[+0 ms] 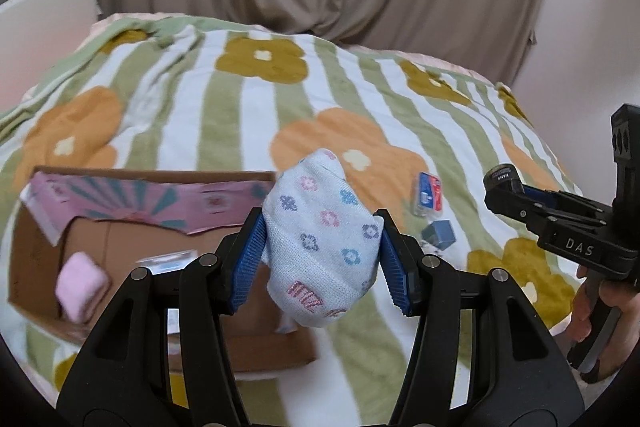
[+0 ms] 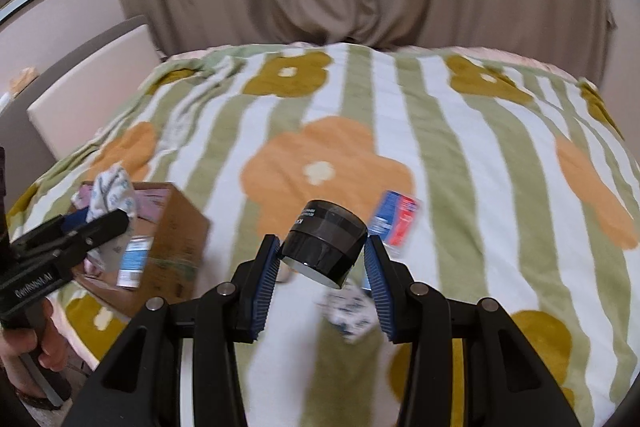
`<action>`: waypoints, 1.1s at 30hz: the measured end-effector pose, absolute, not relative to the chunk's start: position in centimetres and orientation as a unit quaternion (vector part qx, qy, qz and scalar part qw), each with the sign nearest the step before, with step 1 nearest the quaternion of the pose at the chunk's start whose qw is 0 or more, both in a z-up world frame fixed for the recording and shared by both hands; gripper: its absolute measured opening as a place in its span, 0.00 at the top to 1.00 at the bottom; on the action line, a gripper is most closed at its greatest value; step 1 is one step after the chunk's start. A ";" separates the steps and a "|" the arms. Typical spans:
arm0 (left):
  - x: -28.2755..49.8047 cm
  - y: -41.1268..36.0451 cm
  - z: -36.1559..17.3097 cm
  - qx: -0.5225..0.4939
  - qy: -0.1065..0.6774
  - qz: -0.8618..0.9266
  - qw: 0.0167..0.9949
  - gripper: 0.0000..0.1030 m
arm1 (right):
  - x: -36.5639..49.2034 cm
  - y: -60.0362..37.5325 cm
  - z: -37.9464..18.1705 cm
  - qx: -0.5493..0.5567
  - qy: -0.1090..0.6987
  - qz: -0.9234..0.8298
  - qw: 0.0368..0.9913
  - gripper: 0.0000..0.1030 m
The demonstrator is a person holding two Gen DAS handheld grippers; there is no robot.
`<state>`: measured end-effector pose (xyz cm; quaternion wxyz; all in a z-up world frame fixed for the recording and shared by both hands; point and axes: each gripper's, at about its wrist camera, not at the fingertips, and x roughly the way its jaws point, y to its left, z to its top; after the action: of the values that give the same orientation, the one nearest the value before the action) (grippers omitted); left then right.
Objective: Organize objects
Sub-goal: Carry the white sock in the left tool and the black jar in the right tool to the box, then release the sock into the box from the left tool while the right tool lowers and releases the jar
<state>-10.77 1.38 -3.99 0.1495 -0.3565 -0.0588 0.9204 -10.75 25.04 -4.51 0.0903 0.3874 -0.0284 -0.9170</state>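
Observation:
My left gripper is shut on a rolled white sock with small flower print, held above the right end of an open cardboard box. The sock also shows in the right wrist view over the box. My right gripper is shut on a black cylindrical jar, held above the blanket. In the left wrist view it shows at the right with the jar.
A floral striped blanket covers the bed. The box holds a pink soft block and a small packet. A red and blue packet, a grey-blue cube and a patterned cloth lie on the blanket. Curtains hang behind.

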 end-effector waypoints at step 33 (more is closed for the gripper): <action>-9.5 -17.8 -10.2 -0.402 -0.130 0.905 0.056 0.50 | -11.7 3.8 -8.7 0.434 0.043 -0.877 0.203 0.61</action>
<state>-9.47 -17.83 -10.23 0.0556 -0.4024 -0.1295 0.9046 -11.67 3.78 -8.67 0.2026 0.4336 0.0433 -0.8770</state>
